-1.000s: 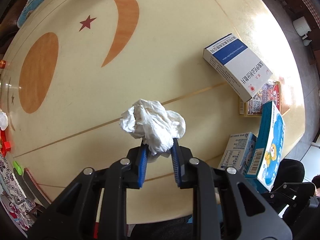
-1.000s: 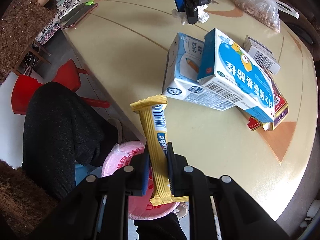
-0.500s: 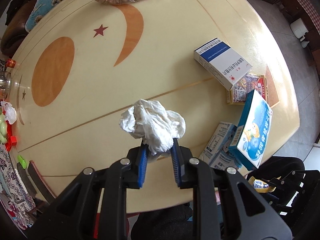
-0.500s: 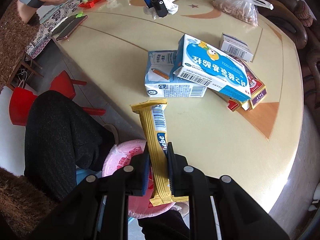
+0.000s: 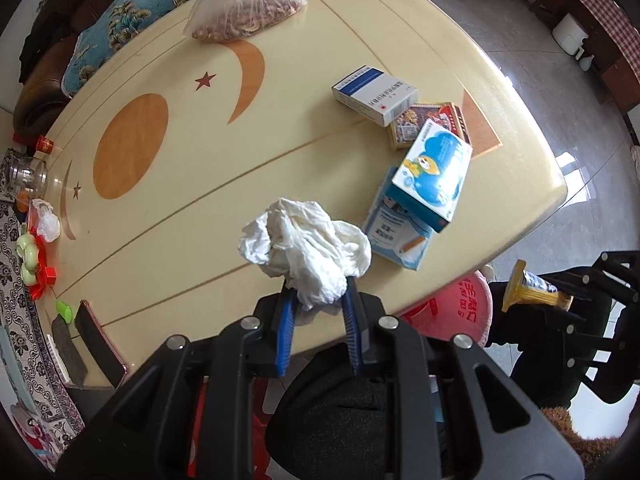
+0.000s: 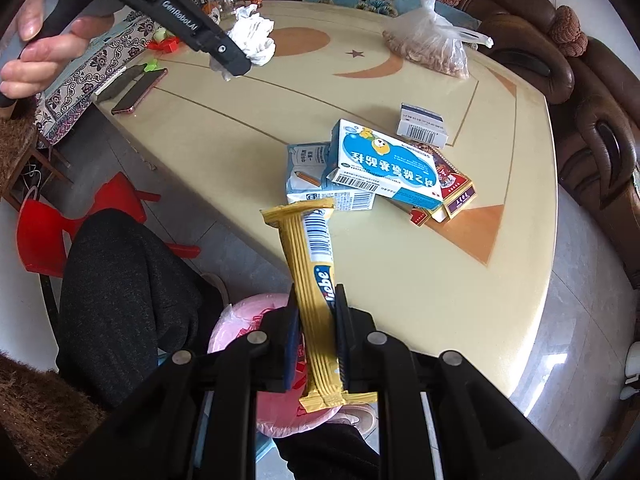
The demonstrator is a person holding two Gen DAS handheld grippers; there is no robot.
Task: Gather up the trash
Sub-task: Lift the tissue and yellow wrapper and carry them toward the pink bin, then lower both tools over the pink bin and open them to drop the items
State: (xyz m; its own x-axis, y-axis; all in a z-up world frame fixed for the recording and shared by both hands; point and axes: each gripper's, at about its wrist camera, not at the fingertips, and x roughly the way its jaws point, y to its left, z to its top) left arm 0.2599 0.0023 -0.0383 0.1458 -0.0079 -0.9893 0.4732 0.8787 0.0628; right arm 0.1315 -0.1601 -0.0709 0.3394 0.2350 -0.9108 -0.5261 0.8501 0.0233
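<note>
Left claw [image 5: 318, 304] is pinching a crumpled white tissue [image 5: 308, 248] by its lower tuft, so the loose bulk balloons out ahead of the blue pads [image 5: 286, 320] and clear of the bench [image 5: 180, 220]; gripping only a small fold looks enough for something this light. The wad has no real long axis, just a lumpy ball spreading wider than the tips. In the right wrist view the same tissue [image 6: 254, 40] hangs from that claw well above the bench's far side, with a hand [image 6: 44, 48] on the handle

Right claw [image 6: 316, 332] is clamped on a yellow snack wrapper [image 6: 314, 276] near its lower third. The wrapper is long and flat; its long axis runs almost along the fingers, leaning slightly left, with the crimped top end pointing away from the claw toward the pile of boxes [image 6: 376, 168] and the bottom crimp poking out behind the pads. Held edge-on like this, it should drop straight once let go

Directly below and behind this claw sits a pink bin [image 6: 256, 332] beside the bench edge, likely the target for both pieces; neither is over its mouth for certain yet
</note>
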